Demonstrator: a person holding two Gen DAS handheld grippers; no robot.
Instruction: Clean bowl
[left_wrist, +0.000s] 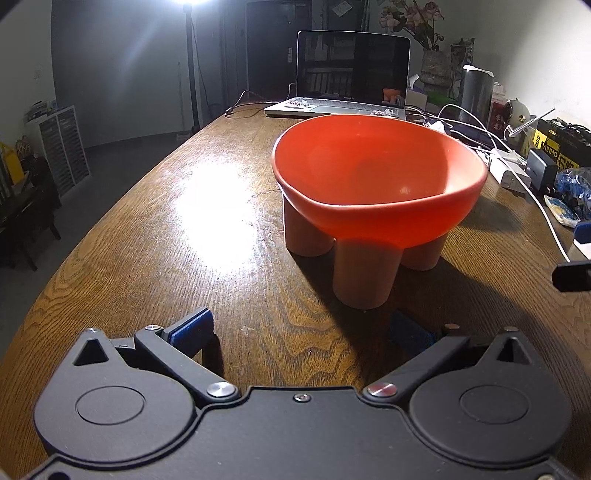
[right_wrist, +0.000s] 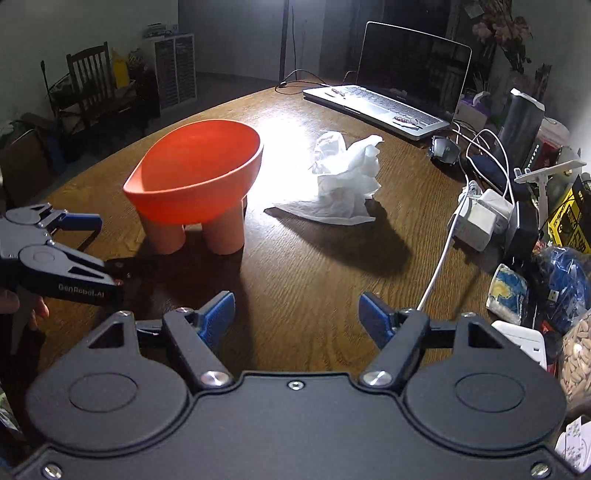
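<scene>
An orange bowl (left_wrist: 376, 177) on thick round legs stands on the wooden table (left_wrist: 166, 229), just ahead of my left gripper (left_wrist: 301, 332), which is open and empty with blue pads. In the right wrist view the bowl (right_wrist: 195, 173) stands left of centre, and a crumpled white paper towel (right_wrist: 343, 181) lies to its right. My right gripper (right_wrist: 297, 317) is open and empty, low over the table in front of the towel. The left gripper (right_wrist: 92, 247) shows at the left edge, open, beside the bowl's legs.
An open laptop (right_wrist: 399, 88) sits at the far side of the table. White chargers and cables (right_wrist: 480, 214), a dark cylinder (right_wrist: 521, 122), boxes and bags crowd the right edge. A chair (right_wrist: 96, 88) and a drawer unit (right_wrist: 173, 70) stand off to the left.
</scene>
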